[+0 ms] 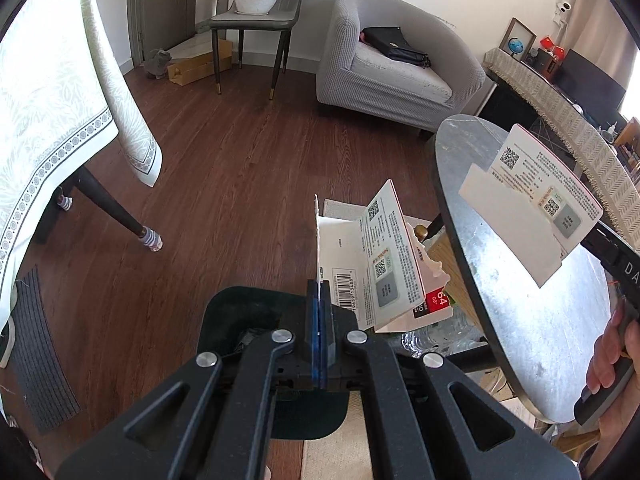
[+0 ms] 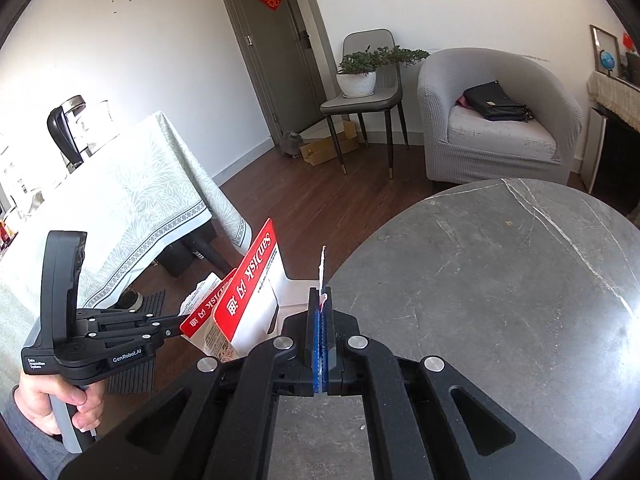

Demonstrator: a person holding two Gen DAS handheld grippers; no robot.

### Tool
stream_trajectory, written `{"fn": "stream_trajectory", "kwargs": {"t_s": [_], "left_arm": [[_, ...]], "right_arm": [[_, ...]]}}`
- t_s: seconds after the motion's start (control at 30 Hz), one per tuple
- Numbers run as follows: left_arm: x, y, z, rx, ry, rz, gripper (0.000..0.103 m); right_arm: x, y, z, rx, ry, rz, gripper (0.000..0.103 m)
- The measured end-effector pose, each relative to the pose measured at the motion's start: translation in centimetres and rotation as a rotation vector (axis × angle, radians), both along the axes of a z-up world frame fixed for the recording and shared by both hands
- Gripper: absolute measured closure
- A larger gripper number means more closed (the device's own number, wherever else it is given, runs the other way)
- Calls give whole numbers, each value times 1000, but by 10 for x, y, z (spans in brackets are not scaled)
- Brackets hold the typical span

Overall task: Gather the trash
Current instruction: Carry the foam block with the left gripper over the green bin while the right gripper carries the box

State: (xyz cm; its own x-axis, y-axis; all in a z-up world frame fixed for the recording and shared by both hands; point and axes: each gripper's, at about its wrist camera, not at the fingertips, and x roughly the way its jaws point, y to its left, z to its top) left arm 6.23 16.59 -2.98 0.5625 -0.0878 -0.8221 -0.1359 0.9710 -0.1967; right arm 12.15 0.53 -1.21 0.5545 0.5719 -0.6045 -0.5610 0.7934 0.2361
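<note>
A grey armchair [image 2: 500, 120] holds a black bag [image 2: 496, 102]. Beside it, a potted plant [image 2: 360, 70] sits on a grey chair [image 2: 362, 100]. A pale tablecloth [image 1: 52, 92] drapes the dining table above dark wooden floor [image 1: 240, 152].

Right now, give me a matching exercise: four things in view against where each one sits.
Things: 1 handbag; 2 potted plant; 3 card pack; 4 cardboard box.
Places: A on the floor by the chair legs; B on the armchair; C in the shut left gripper; D on the chair seat.
Pairs: 1-B, 2-D, 3-C, 4-A.
</note>
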Motion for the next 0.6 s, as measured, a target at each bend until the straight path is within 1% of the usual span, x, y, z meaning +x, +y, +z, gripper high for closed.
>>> {"fn": "stream_trajectory", "kwargs": {"t_s": [0.1, 0.3, 0.6], "left_arm": [[-6, 8, -14, -5, 20, 11, 102], [-17, 26, -39, 12, 66, 16, 102], [-32, 51, -81, 2, 169, 36, 102]], "right_arm": [[-2, 19, -1, -24, -5, 29, 103], [-8, 52, -7, -71, -7, 87, 103], [-16, 92, -24, -157, 3, 165, 103]]}}
